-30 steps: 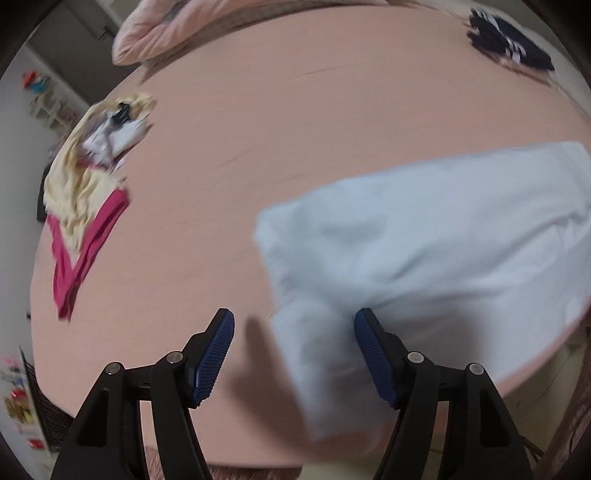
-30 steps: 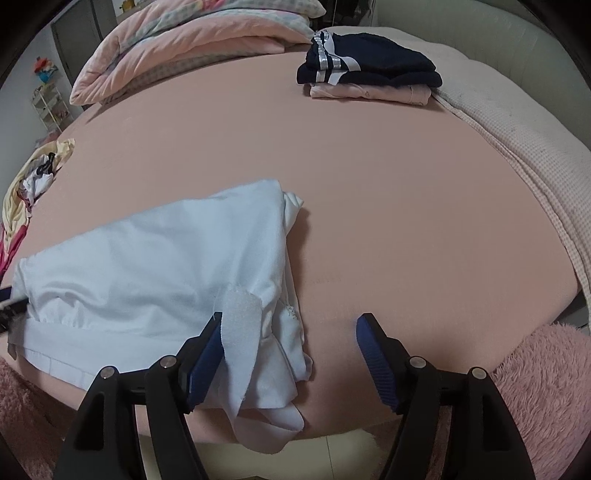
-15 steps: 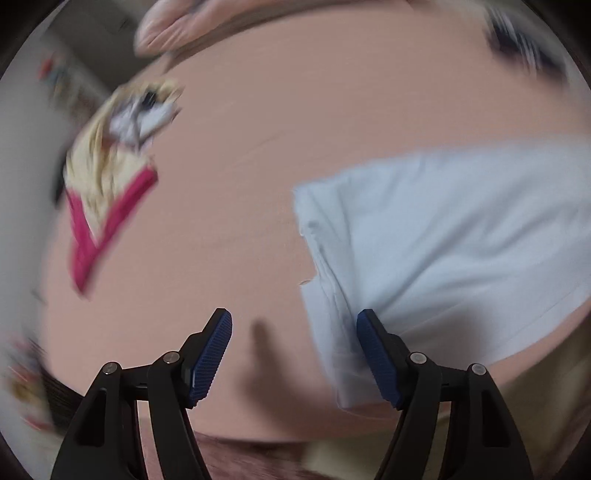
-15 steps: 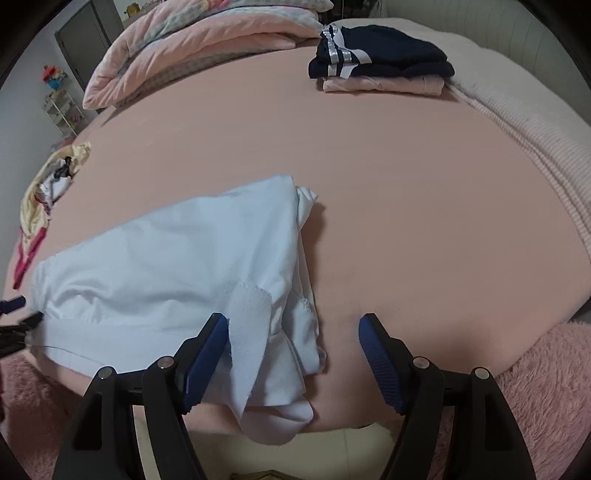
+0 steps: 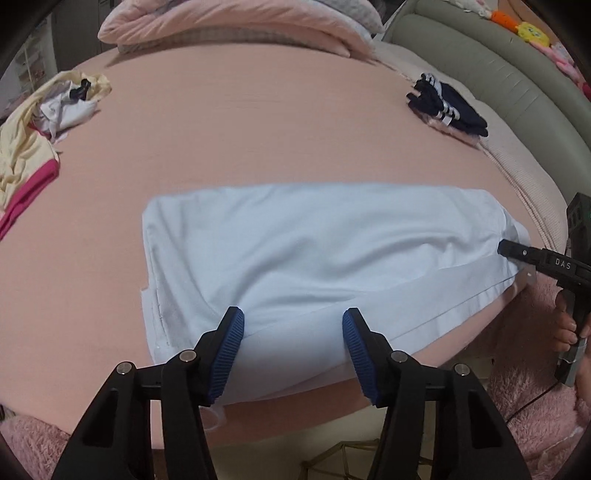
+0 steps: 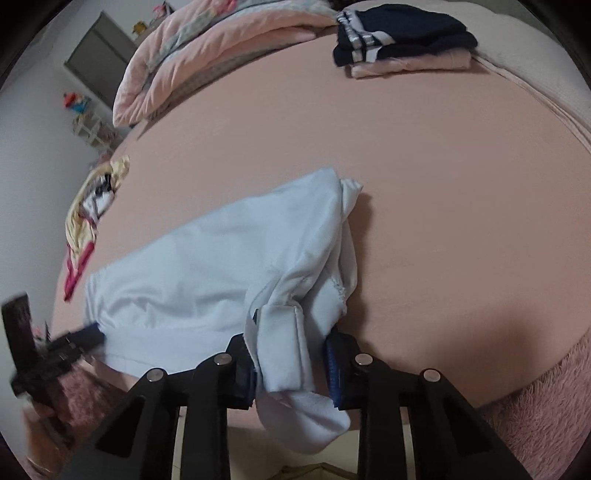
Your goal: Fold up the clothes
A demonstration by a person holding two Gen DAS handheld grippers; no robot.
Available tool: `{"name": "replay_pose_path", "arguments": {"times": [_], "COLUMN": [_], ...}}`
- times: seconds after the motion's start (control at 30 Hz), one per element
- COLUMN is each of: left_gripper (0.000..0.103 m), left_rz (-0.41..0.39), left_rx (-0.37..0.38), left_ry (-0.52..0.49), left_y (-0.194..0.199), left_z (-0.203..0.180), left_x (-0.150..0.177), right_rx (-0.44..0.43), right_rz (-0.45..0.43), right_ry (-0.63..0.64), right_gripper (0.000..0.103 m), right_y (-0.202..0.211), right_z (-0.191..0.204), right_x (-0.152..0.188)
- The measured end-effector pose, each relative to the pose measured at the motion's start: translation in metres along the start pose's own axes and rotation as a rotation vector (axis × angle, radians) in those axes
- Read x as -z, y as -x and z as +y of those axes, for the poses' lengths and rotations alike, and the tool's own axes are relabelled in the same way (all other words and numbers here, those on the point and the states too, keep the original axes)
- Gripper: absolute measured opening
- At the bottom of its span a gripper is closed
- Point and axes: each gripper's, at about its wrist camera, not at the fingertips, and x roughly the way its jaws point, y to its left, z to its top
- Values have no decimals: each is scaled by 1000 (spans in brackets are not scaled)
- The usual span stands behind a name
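One pale blue garment (image 5: pixel 317 254) lies flat at 6 o'clock on the pink bed (image 5: pixel 258 140). Left gripper (image 5: pixel 291 349) closing, fabric between its jaws but pads not pressing; right gripper (image 6: pixel 291 363) narrow and closing, pinching the garment's bunched end. One folded stack (image 6: pixel 402 40) at 1 o'clock, one loose heap (image 5: pixel 40 122) at 9 o'clock

Bed (image 5: pixel 258 122), pink sheet. Near edge: pale blue garment (image 5: pixel 314 251). Left edge: yellow-and-pink clothes heap (image 5: pixel 33 147). Far right: folded navy stack (image 5: pixel 447 107); far edge: pink quilt (image 5: pixel 236 26).

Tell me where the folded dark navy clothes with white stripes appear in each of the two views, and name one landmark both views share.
Left wrist view: the folded navy clothes lie upper right, near the bed's far edge.
Right wrist view: the same pile sits at the top, right of centre, on a folded pink garment.
Shared landmark: the pale blue garment spread on the pink sheet.
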Motion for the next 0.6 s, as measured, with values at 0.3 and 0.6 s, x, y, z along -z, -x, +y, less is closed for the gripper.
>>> {"name": "replay_pose_path", "arguments": {"times": [0.3, 0.6], "left_gripper": [53, 56], "left_rz": [-93, -76], "left_rx": [128, 431], "left_ry": [129, 180], "left_y": [2, -30], "left_z": [20, -19], "left_x": [-23, -76], "right_rx": [-102, -316], "right_rz": [-79, 67], "right_ry": [352, 292], "right_gripper": [24, 27], "right_y": [-4, -54], "right_z": [123, 124], "right_x": [-29, -5]}}
